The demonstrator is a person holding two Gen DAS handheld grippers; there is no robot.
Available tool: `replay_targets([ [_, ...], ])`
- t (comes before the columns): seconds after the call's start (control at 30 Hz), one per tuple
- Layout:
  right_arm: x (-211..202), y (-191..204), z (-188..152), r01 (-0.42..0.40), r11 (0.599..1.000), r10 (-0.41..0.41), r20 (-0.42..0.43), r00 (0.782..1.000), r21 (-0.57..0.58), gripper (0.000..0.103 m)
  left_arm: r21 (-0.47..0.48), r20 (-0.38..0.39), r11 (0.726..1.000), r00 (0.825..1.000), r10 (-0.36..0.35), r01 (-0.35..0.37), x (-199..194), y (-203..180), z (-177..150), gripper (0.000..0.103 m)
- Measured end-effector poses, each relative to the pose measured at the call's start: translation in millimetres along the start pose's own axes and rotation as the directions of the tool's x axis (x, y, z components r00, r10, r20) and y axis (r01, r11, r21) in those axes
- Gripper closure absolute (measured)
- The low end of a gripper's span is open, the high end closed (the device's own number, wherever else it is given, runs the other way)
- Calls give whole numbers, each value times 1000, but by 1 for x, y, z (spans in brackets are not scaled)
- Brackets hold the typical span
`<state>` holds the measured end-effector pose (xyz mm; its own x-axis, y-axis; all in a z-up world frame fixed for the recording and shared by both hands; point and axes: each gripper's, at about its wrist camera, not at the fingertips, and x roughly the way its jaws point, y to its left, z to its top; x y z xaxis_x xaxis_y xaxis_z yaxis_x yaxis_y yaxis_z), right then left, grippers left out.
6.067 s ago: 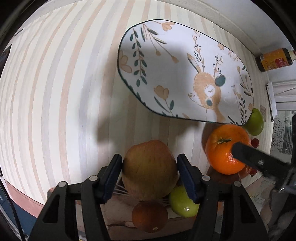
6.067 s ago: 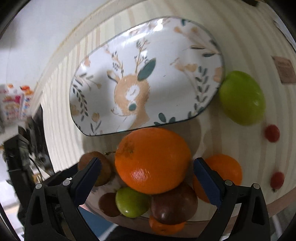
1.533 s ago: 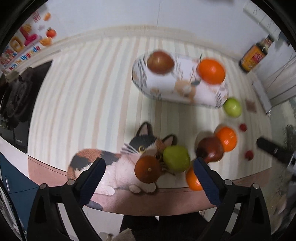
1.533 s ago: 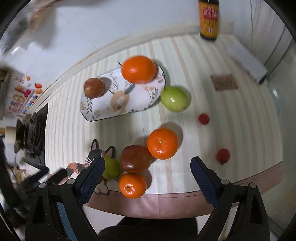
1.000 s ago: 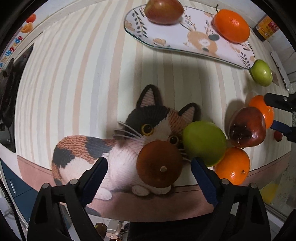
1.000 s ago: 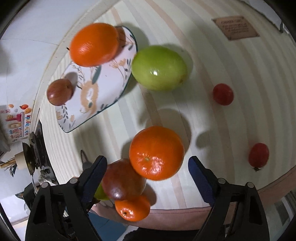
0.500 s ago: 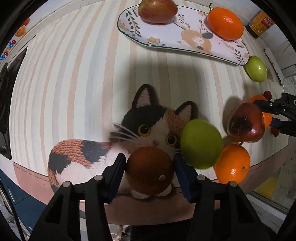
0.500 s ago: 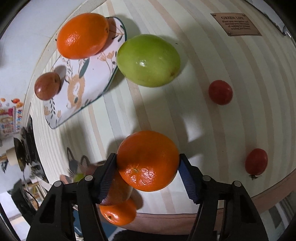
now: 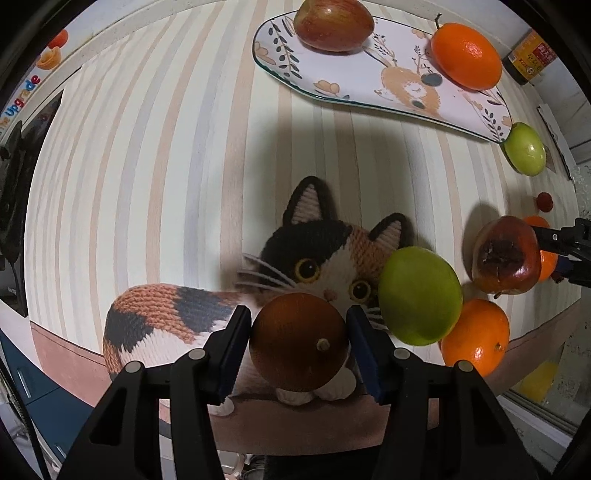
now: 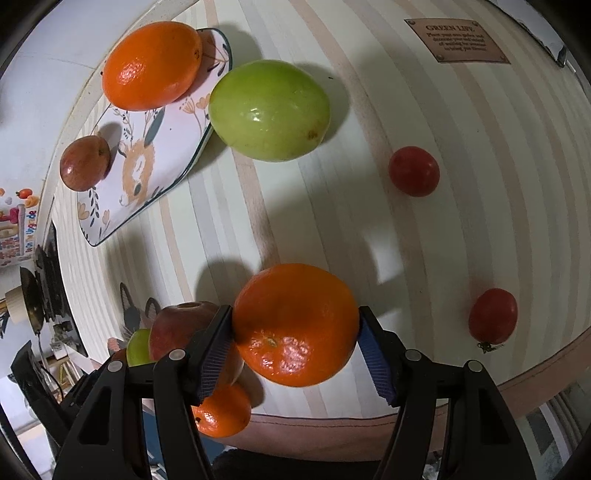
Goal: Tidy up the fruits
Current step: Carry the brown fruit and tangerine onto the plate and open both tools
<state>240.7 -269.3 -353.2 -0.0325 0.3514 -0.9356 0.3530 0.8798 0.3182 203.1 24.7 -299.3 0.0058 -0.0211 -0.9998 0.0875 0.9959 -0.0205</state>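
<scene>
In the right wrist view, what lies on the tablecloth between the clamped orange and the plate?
Nothing: between the orange in the right gripper and the plate, the right wrist view shows only bare striped tablecloth and shadow.

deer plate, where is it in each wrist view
Left wrist view: deer plate runs along the top, right of centre, carrying a red apple and an orange.
Right wrist view: the plate sits upper left.
Shared landmark: the green fruit at the plate's end nearest the orange.

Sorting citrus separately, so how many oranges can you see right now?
3. One orange on the deer plate, one clamped in the right gripper, and a smaller one at the table's near edge beside the dark red apple. Others may be hidden.
</scene>
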Motion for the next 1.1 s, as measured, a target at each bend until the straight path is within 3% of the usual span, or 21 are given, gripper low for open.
replay_targets([
  [0.2, -8, 0, -5, 39, 998, -37, 36, 999, -41, 35, -3, 0, 1000, 1000, 14, -14, -7, -10, 7, 53],
  [0.37, -27, 8, -2, 12, 998, -7, 79, 997, -66, 35, -31, 29, 999, 999, -17, 18, -34, 0, 22, 53],
  [0.53, -53, 35, 12, -34, 993, 49, 129, 990, -117, 35, -70, 85, 993, 992, -91, 97, -65, 0, 63, 53],
  [0.67, -55, 66, 33, -44, 986, 68, 150, 986, -160, 35, -94, 123, 984, 982, -141, 153, -81, -9, 115, 53],
  [0.9, -26, 117, 71, -14, 968, 47, 130, 990, -249, 35, -172, 89, 968, 982, -167, 181, -53, -6, 174, 53],
  [1.1, -4, 141, 85, -12, 954, 43, 96, 994, -301, 35, -195, 47, 963, 982, -182, 187, -33, -5, 193, 53],
])
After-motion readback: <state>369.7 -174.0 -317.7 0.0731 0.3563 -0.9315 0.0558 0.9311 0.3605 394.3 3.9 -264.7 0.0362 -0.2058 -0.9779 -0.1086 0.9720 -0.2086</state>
